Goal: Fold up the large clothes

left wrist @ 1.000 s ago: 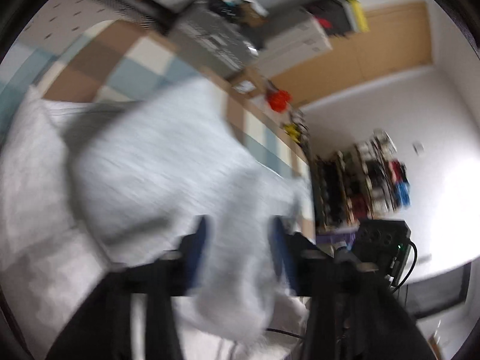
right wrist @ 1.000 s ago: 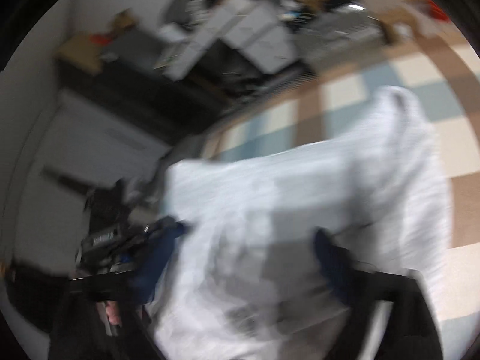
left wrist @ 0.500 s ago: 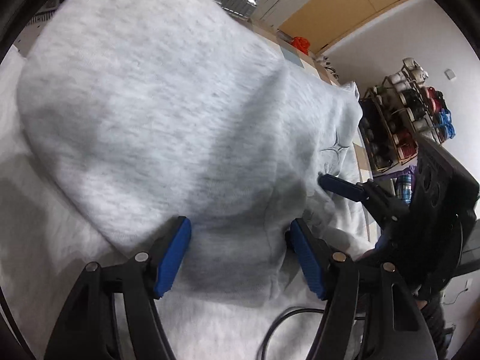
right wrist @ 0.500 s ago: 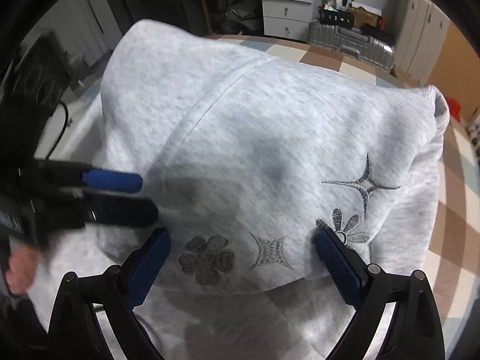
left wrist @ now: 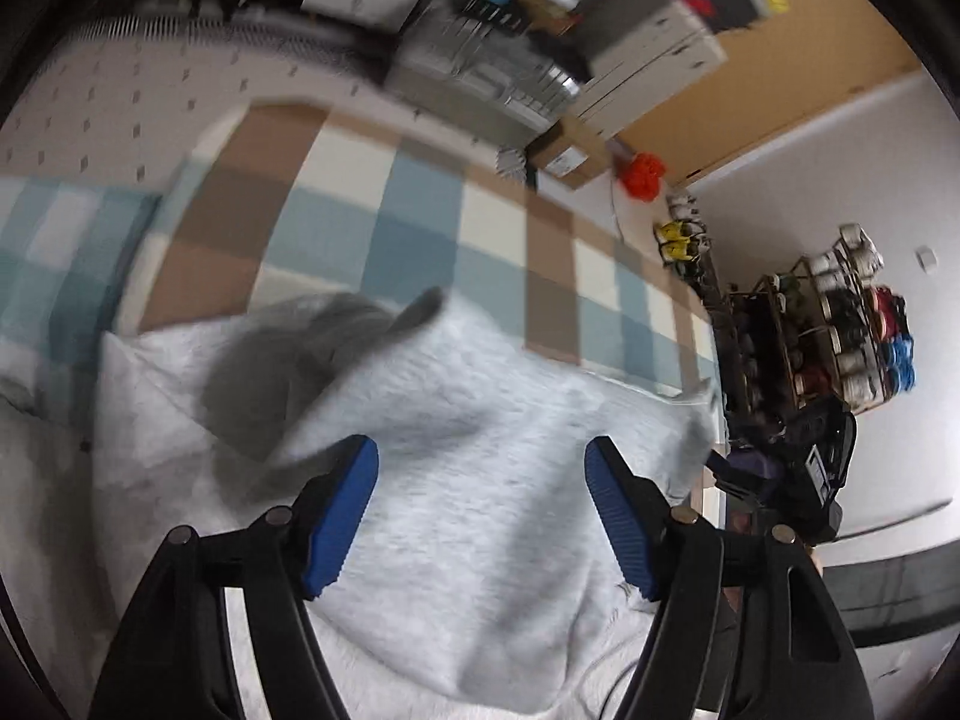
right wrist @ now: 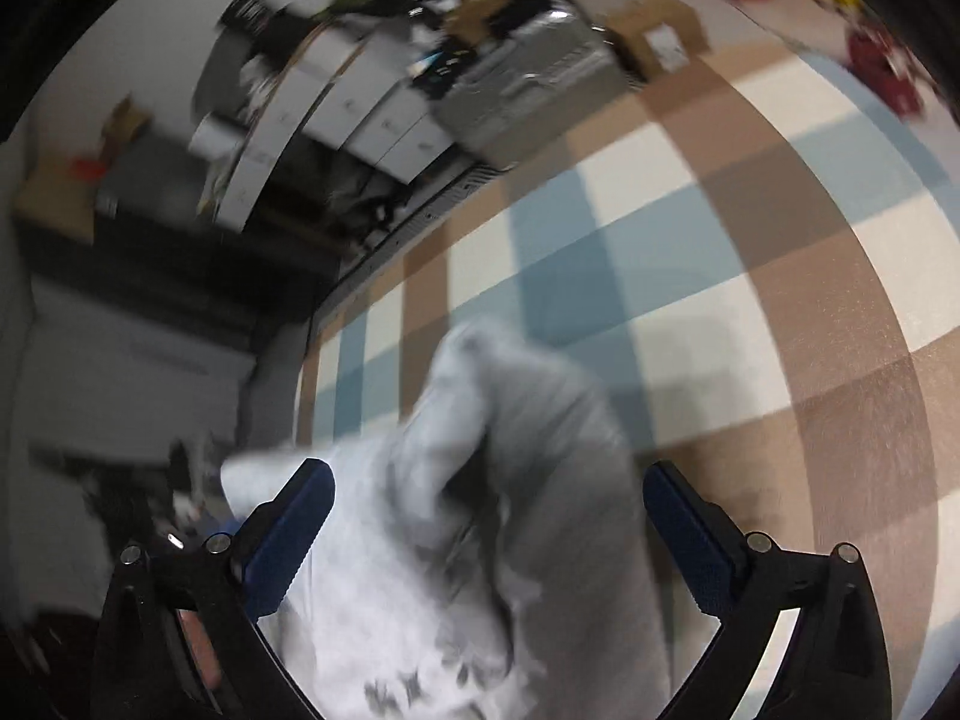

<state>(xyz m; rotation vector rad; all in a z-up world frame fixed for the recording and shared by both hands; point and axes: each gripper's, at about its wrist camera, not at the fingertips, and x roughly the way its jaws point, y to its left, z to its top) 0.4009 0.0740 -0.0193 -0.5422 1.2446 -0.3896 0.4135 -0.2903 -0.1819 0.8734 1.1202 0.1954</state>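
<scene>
A light grey sweatshirt (left wrist: 480, 480) lies spread on a checked bed cover (left wrist: 420, 228) of blue, cream and brown squares. It fills the near part of the bed, and a darker grey fold (left wrist: 324, 348), perhaps its hood, rises near the middle of the cover.

The left gripper (left wrist: 480, 510) hangs over the sweatshirt, its blue pads (left wrist: 342, 510) set well apart and its jaws opening. The cloth shows beneath the gap, and neither pad presses on it.

The right gripper (right wrist: 480, 534) stands wide as well. A bunched, blurred part of the sweatshirt (right wrist: 516, 510) rises between its blue pads (right wrist: 288, 540), with dark embroidered marks low on the cloth. The pads stand clear of the cloth on both sides, so no grip shows.

Past the far edge of the bed stand a silver hard-shell suitcase (left wrist: 480, 78) and white drawer units (left wrist: 654, 66). Off the right side of the bed, a shoe rack (left wrist: 822, 324) stands against the wall.
</scene>
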